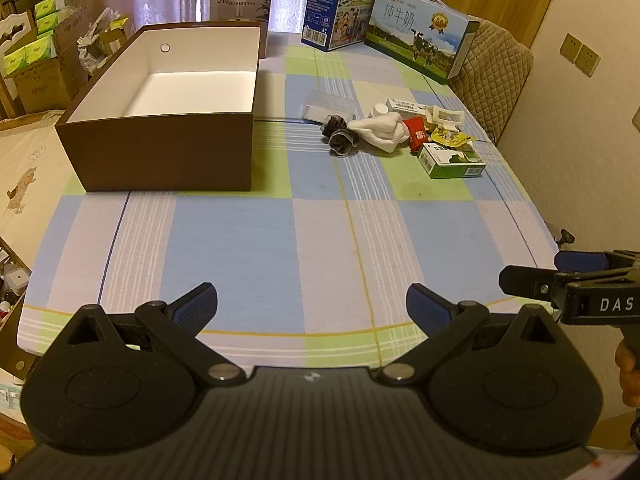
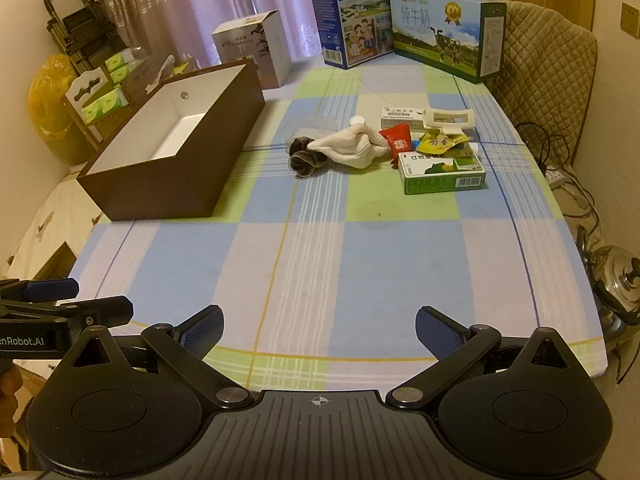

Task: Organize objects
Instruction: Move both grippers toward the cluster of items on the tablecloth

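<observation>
Both our grippers hover over the near edge of the checked tablecloth (image 1: pixel 240 240), the left gripper (image 1: pixel 312 308) and right gripper (image 2: pixel 319 326) with fingers spread wide and nothing between them. Farther back we see the brown box (image 1: pixel 160 152), open-topped, its white inside bare. Right of it lies the heap: white sock (image 2: pixel 352 146), dark scrunchies (image 2: pixel 304 158), green carton (image 2: pixel 442 172), red packet (image 2: pixel 398 140). A clear case (image 1: pixel 328 106) behind is hard to make out.
</observation>
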A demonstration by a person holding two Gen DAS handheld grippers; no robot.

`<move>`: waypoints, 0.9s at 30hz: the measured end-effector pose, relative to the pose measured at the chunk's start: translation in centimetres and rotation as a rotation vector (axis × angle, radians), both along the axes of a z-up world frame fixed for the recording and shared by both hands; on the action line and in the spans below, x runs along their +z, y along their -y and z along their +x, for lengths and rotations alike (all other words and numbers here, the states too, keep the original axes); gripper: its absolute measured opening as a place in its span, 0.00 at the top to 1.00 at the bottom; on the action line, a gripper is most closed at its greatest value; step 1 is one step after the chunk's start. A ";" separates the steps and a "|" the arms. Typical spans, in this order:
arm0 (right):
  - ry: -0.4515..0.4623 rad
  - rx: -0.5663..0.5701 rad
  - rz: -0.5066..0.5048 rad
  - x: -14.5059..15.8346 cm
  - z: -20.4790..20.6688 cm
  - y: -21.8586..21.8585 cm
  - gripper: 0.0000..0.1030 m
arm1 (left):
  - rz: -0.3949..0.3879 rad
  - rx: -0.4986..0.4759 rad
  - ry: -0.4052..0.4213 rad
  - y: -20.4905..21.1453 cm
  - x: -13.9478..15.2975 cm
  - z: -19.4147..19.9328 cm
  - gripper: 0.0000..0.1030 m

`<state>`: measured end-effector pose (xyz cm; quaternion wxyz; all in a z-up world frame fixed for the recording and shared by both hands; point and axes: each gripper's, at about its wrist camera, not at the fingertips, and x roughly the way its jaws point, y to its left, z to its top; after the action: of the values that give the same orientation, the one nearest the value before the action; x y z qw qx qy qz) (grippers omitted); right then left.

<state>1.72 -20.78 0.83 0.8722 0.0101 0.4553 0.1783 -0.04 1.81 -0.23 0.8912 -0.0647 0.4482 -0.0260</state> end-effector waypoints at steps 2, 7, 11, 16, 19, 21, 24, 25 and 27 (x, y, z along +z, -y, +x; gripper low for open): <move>0.001 -0.003 -0.001 0.0 -0.1 -0.2 0.03 | 0.002 -0.004 -0.002 -0.4 0.0 0.0 0.03; 0.000 -0.009 -0.002 -0.1 -0.4 -0.7 0.03 | 0.007 -0.011 -0.007 -0.7 0.1 -0.1 0.03; 0.001 -0.012 -0.002 -0.1 -0.5 -0.8 0.03 | 0.011 -0.017 -0.008 -1.0 0.0 -0.3 0.03; 0.001 -0.014 -0.001 -0.1 -0.6 -0.9 0.03 | 0.011 -0.023 -0.009 -1.4 0.0 -0.4 0.03; 0.001 -0.017 -0.002 -0.2 -0.8 -1.1 0.03 | 0.010 -0.024 -0.013 -1.6 -0.1 -0.4 0.03; 0.001 -0.022 -0.006 -0.3 -0.9 -1.2 0.03 | 0.008 -0.025 -0.017 -1.7 -0.2 -0.4 0.03; -0.001 -0.029 -0.004 -0.5 -0.9 -1.1 0.03 | 0.000 -0.028 -0.026 -1.8 -0.4 -0.3 0.03; -0.003 -0.030 -0.005 -0.6 -0.9 -1.0 0.03 | -0.004 -0.030 -0.030 -1.8 -0.5 -0.2 0.03; -0.006 -0.030 -0.007 -0.7 -0.7 -0.8 0.03 | -0.009 -0.032 -0.037 -1.8 -0.6 -0.1 0.03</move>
<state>0.99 -19.99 0.13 0.8734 0.0145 0.4583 0.1638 -0.10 3.58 -0.82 0.8819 -0.0619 0.4656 -0.0413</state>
